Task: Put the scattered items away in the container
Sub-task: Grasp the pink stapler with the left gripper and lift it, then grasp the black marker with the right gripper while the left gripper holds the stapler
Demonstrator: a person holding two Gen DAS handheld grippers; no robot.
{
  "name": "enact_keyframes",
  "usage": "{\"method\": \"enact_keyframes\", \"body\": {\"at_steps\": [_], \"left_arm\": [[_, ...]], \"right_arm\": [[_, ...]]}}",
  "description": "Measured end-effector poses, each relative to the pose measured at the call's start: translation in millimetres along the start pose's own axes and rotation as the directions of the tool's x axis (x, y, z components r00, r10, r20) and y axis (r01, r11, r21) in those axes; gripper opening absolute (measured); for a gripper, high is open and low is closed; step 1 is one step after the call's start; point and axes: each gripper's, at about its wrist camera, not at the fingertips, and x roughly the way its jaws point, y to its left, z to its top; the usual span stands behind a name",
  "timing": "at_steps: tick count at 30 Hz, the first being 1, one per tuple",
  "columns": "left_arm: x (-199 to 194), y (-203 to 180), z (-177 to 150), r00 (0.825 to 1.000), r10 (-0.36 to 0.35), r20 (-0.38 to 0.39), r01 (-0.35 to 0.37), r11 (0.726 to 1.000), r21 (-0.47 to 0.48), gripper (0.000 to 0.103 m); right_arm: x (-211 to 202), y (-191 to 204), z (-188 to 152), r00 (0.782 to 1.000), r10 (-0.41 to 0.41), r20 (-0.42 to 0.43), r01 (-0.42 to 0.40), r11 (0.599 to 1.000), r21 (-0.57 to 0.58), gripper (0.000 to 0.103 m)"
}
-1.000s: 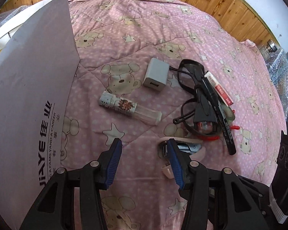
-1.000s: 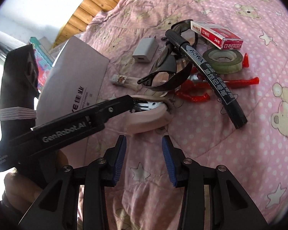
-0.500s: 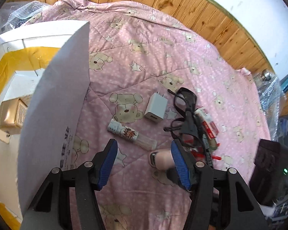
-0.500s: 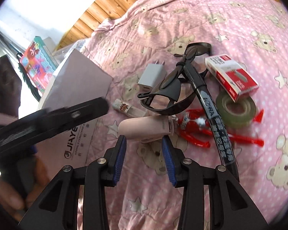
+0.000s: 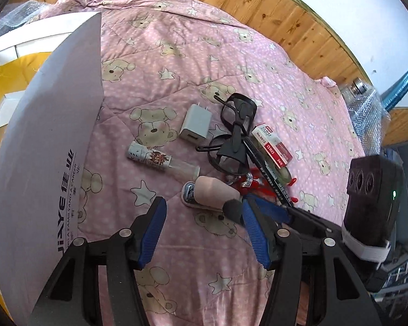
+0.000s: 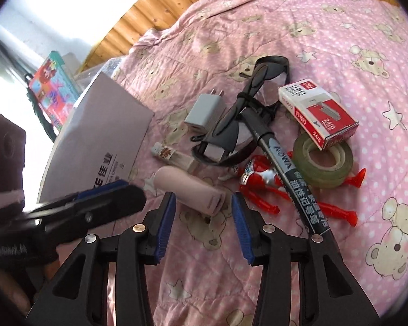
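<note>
Hovering over a pink quilt printed with bears and stars, my left gripper has its blue-padded jaws spread wide with nothing between them, and my right gripper is likewise parted and empty, its jaws flanking the near end of a pink stapler without touching it. Beside the stapler lies a small clear bottle with a cartoon label too small to read. Beyond it a white charger plug rests against black-framed glasses. A black marker crosses the glasses and a red toy figure; its barrel reads "AOWA" followed by Chinese characters I cannot make out. A roll of clear tape sits just beside the marker, and a red-and-white staples box leans on the roll, marked "24/6"; in the left wrist view its lid shows "No.0012". To my left the container, a white cardboard box, stands with its flap raised; the flap bears "JiAYE", two large Chinese characters and the line "A FAMILY AND A CAREER". All the scattered items lie on the quilt, outside the box.
</note>
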Motion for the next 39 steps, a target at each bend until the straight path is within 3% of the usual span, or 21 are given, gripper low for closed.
{"method": "enact_keyframes", "body": {"at_steps": [5, 10, 20, 26, 27, 28, 31, 34, 39], "left_arm": [[1.4, 7.1, 0.9, 0.999, -0.042, -0.002, 0.042, 0.997, -0.065, 0.059], [7.2, 11.6, 2.0, 0.997, -0.081, -0.014, 0.079, 0.99, -0.113, 0.059], [35.1, 6.0, -1.2, 0.999, 0.028, -0.043, -0.032, 0.996, -0.081, 0.06], [46.1, -6.4, 1.0, 0.996, 0.071, -0.045, -0.073, 0.996, -0.049, 0.059], [48.6, -6.7, 0.1, 0.995, 0.091, -0.049, -0.093, 0.995, -0.043, 0.057], [51.0, -6.3, -0.5, 0.993, 0.106, -0.053, -0.108, 0.994, -0.033, 0.045], [48.5, -5.6, -0.9, 0.991, 0.123, -0.055, -0.122, 0.992, 0.012, 0.032], [43.2, -2.8, -1.0, 0.992, 0.113, -0.056, -0.112, 0.993, 0.029, 0.03], [44.5, 2.8, -3.7, 0.993, 0.096, -0.065, -0.098, 0.995, -0.021, 0.035]], "right_arm": [[4.8, 5.1, 3.0, 0.998, -0.023, 0.051, 0.026, 0.998, -0.055, 0.046], [12.3, 21.5, -7.1, 0.997, 0.073, -0.033, -0.075, 0.995, -0.065, 0.047], [2.8, 9.6, -26.3, 0.997, 0.054, -0.06, -0.056, 0.998, -0.027, 0.046], [-32.9, -15.4, -30.8, 1.0, 0.016, -0.011, -0.016, 0.999, 0.032, 0.046], [-39.3, -18.2, -30.4, 1.0, 0.003, 0.007, -0.004, 0.999, 0.036, 0.046], [-46.3, -21.4, -29.5, 0.999, -0.011, 0.03, 0.01, 0.999, 0.04, 0.046], [-56.0, -28.4, -23.5, 0.994, -0.071, 0.082, 0.067, 0.997, 0.046, 0.045], [-50.2, -35.7, -18.9, 0.991, -0.108, 0.081, 0.104, 0.993, 0.05, 0.045], [-56.4, -31.8, -9.6, 0.987, -0.124, 0.104, 0.124, 0.992, 0.011, 0.045]]}}
